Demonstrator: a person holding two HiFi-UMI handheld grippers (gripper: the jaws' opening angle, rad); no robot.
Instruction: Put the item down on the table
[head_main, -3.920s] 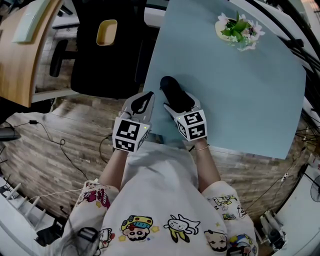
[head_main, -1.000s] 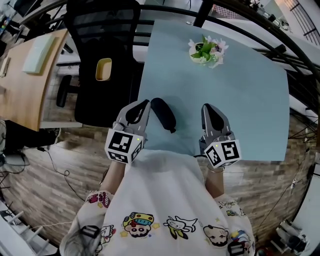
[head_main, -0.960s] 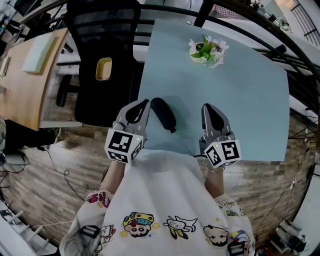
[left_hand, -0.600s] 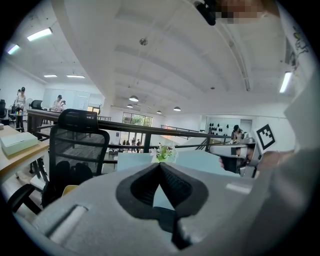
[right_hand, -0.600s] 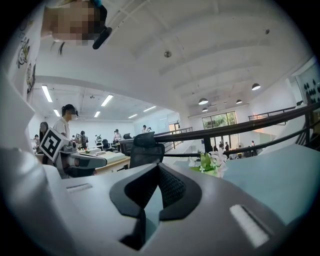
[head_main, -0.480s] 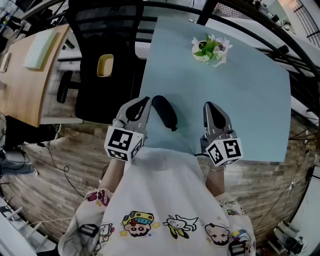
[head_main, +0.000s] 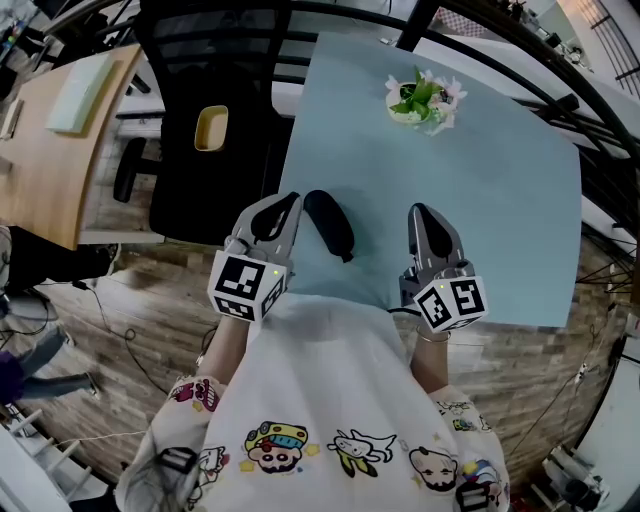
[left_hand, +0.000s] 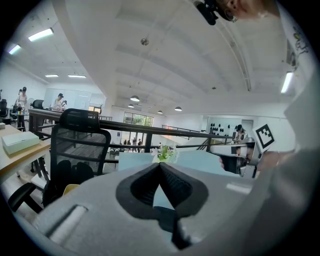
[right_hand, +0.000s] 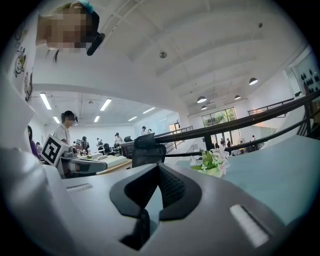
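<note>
One black item (head_main: 329, 224), one flower bunch (head_main: 421, 98), one table (head_main: 490, 200), left gripper (head_main: 288, 203), right gripper (head_main: 419, 212).

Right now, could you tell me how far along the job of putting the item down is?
Done: the black item lies on the blue table, and neither gripper holds it. In hand: nothing; the left gripper and right gripper are both shut and empty. Left: nothing that shows.
</note>
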